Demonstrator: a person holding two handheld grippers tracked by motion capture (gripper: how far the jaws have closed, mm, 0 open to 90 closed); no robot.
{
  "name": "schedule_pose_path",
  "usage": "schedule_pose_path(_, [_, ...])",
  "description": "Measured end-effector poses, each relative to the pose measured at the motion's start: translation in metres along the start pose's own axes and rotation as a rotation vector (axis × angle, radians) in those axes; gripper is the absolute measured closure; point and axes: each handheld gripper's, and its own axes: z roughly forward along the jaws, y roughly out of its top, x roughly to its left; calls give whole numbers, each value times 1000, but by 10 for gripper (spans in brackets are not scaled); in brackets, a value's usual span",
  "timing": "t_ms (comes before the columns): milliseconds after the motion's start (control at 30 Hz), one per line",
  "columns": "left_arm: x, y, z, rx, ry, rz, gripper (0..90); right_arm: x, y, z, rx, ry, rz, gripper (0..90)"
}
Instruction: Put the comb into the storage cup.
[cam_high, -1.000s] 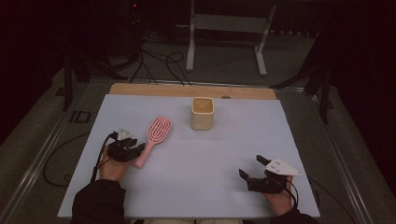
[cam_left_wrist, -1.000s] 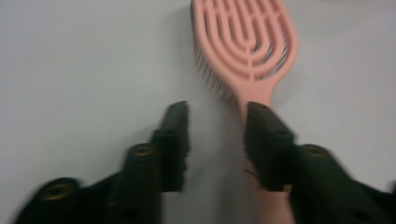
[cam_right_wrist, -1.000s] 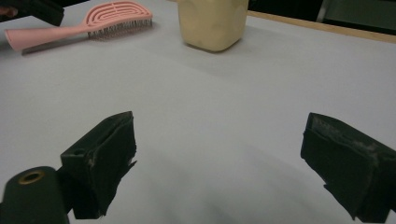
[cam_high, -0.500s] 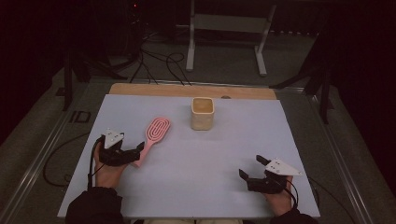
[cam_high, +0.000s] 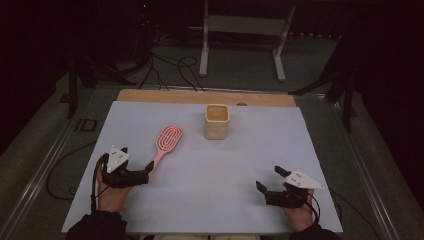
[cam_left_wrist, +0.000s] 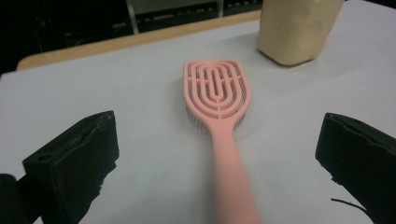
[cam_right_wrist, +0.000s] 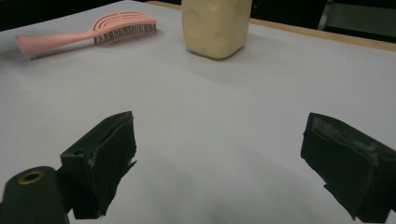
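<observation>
Brush (cam_high: 166, 142) time: a pink hairbrush lies flat on the white table (cam_high: 210, 200), with its bristles facing down. Seen from the high view, its round head points to about 1 o'clock and its thin handle runs back to about 7 o'clock. The end of the handle lies just beside the left gripper (cam_high: 142, 167). A cream cup (cam_high: 216, 121) stands upright near the brush head, at about 2 o'clock from it, and they do not touch.

The left gripper has just been opening its jaws. In the left gripper view they stand wide apart, the handle lies on the table between them, and neither jaw touches it. The right gripper (cam_high: 268, 181) sits well apart, at about 4 o'clock from the brush. Its jaws are wide too, with nothing in them.

The brush looks light and made of hard plastic, so I think it will not bend or squash. The plastic looks smooth and may slip a little. The head has many gaps and thin bristles, so it is a poor place to pinch. The best place to grab looks like the handle, in its middle, squeezing it from both sides.
</observation>
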Motion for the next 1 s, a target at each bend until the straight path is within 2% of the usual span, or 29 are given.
schedule_pose_path(267, [1,-7,-10,-11,26,-8,0,1,2,-2,-24,7,-7,99])
schedule_pose_path(467, [7,-11,-18,-56,54,-31,1,3,3,-4,-40,13,-9,99])
schedule_pose_path(633, [7,-11,-23,-83,69,-24,1,4,5,-6,-60,18,-11,98])
schedule_pose_path(767, [5,-12,-22,-72,81,8,1,8,8,-9,-78,13,-19,97])
schedule_pose_path(1000, [4,-13,-21,-75,79,11,1,14,13,-16,-124,4,-29,96])
